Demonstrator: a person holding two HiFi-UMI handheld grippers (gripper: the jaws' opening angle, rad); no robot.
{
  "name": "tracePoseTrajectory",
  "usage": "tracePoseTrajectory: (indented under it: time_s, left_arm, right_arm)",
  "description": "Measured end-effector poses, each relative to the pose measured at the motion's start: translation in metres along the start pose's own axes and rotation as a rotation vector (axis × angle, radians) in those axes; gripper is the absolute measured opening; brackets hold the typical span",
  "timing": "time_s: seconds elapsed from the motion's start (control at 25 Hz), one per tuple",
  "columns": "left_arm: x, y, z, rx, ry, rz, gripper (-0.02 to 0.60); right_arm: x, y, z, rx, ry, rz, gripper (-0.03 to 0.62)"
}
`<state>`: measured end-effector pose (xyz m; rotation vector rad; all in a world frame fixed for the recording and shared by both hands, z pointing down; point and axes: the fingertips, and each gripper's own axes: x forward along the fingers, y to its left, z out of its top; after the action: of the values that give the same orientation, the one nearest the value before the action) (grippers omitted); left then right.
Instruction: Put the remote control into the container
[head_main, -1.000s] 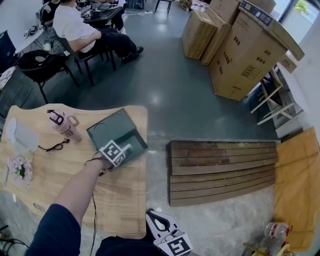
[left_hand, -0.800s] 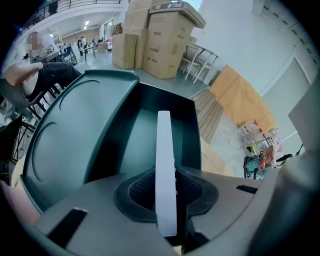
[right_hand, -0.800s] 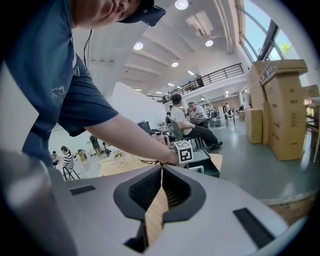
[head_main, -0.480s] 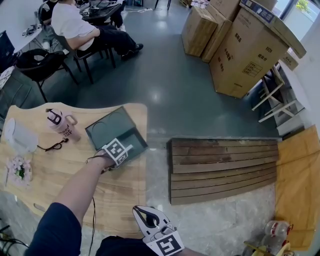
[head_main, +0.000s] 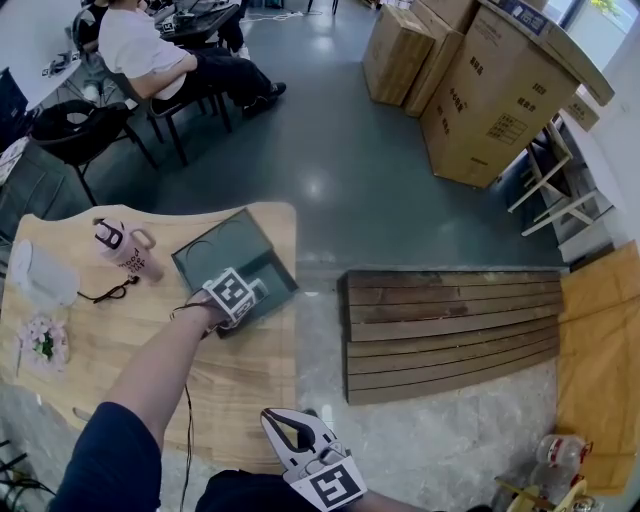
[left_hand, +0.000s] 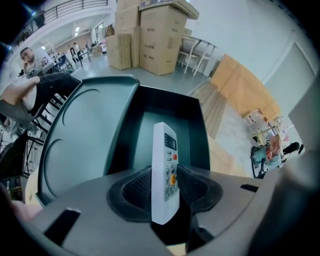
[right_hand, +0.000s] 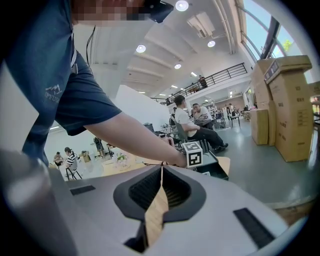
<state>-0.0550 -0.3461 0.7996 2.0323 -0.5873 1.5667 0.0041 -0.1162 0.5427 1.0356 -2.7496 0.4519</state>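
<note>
The white remote control (left_hand: 166, 145) stands upright between the jaws of my left gripper (left_hand: 165, 172), which points steeply down over the deep compartment of the dark green container (left_hand: 150, 107). Those jaws have just been opening, and the pads now sit loosely beside the remote. In the head view the left gripper (head_main: 252, 292) hangs over the container (head_main: 215, 255) on the wooden table, and the remote is hidden under it. My right gripper (head_main: 285, 425) is low at the table's near edge, away from the container. Its jaws (right_hand: 161, 170) are shut with nothing between them.
On the wooden table (head_main: 240, 370) stand a pink bottle (head_main: 125, 247), a white object (head_main: 45, 280), small flowers (head_main: 42, 342) and a black cable (head_main: 105, 293). A slatted wooden pallet (head_main: 450, 330) lies on the floor to the right. Cardboard boxes (head_main: 490, 90) and a seated person (head_main: 150, 50) are beyond.
The right gripper has shifted left along the bottom of the head view. The left gripper has stayed over the container.
</note>
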Motion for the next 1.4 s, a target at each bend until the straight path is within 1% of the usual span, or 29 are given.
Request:
tracePoseTrajectory:
  time_s: [0.24,0.4,0.48,0.56,0.68,0.76,0.92,1.04,1.12,1.16,1.24,1.32,1.4]
  left_arm:
    - [0.001,0.002,0.001,-0.012,-0.011,0.005,0.161]
    - [0.000,0.005,0.003,0.027,-0.002,0.054,0.161]
    - [0.001,0.004,0.002,0.040,0.003,0.061,0.161]
    - [0.003,0.004,0.000,0.045,0.015,0.065,0.161]
    - [0.005,0.005,-0.008,0.047,0.058,0.073,0.167]
    - [0.003,0.005,-0.011,0.056,0.076,0.078,0.183]
    - [0.003,0.002,-0.016,0.055,0.087,0.067,0.200]
    - [-0.001,0.006,-0.020,0.057,0.085,0.101,0.202]
    - [-0.006,0.007,-0.017,0.071,0.054,0.129,0.202]
    - [-0.012,0.008,-0.014,0.078,0.026,0.148,0.202]
    - [-0.033,0.012,-0.006,0.087,-0.059,0.208,0.202]
    - [-0.059,0.012,-0.001,0.056,-0.165,0.246,0.202]
    - [-0.086,0.002,0.002,-0.009,-0.291,0.231,0.202]
  right_arm:
    - [0.005,-0.002,0.004,-0.002,-0.017,-0.005,0.018]
    - [0.012,0.001,0.010,-0.018,-0.023,0.007,0.018]
    - [0.016,0.002,0.012,-0.025,-0.028,0.014,0.018]
    - [0.018,0.004,0.013,-0.033,-0.031,0.019,0.018]
    - [0.018,0.007,0.013,-0.036,-0.033,0.021,0.018]
    - [0.017,0.007,0.011,-0.033,-0.030,0.021,0.018]
    - [0.016,0.009,0.008,-0.028,-0.024,0.021,0.018]
    - [0.015,0.008,0.009,-0.033,-0.027,0.018,0.018]
    - [0.012,0.008,0.011,-0.040,-0.029,0.016,0.018]
    - [0.010,0.008,0.013,-0.043,-0.030,0.015,0.018]
    - [0.007,0.010,0.017,-0.044,-0.034,0.014,0.018]
    - [0.004,0.014,0.023,-0.050,-0.040,0.014,0.018]
    - [0.002,0.017,0.030,-0.065,-0.049,0.017,0.018]
